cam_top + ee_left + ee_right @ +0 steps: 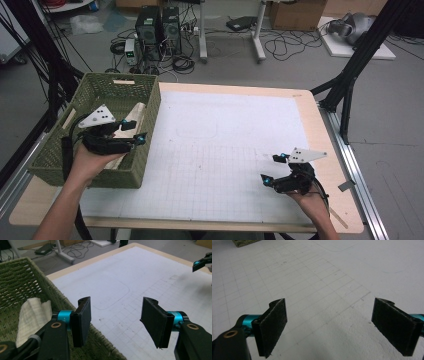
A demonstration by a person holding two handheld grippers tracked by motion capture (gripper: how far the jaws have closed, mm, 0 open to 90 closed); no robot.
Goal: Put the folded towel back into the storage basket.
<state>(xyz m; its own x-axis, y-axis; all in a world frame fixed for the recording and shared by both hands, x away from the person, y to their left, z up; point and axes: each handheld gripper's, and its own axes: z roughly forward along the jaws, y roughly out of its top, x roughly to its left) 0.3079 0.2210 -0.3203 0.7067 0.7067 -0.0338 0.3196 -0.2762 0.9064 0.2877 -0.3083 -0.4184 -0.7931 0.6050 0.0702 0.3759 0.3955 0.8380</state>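
High view: left gripper (134,131) hangs over the basket's (145,150) right wall, fingers (82,320) spread wide, empty. Cloth (134,114) lies inside the basket, just left of that gripper. Right gripper (272,169) sits well right of the basket, low over the table (225,125), fingers apart, holding nothing. Judgement: to take the cloth, swing left, dip below the rim, pinch a thick fold, avoid snagging weave.

Green basket (145,107), cream cloth (31,315)
White gridded mat (225,165) on tan table (327,150); black jaws, teal collars.
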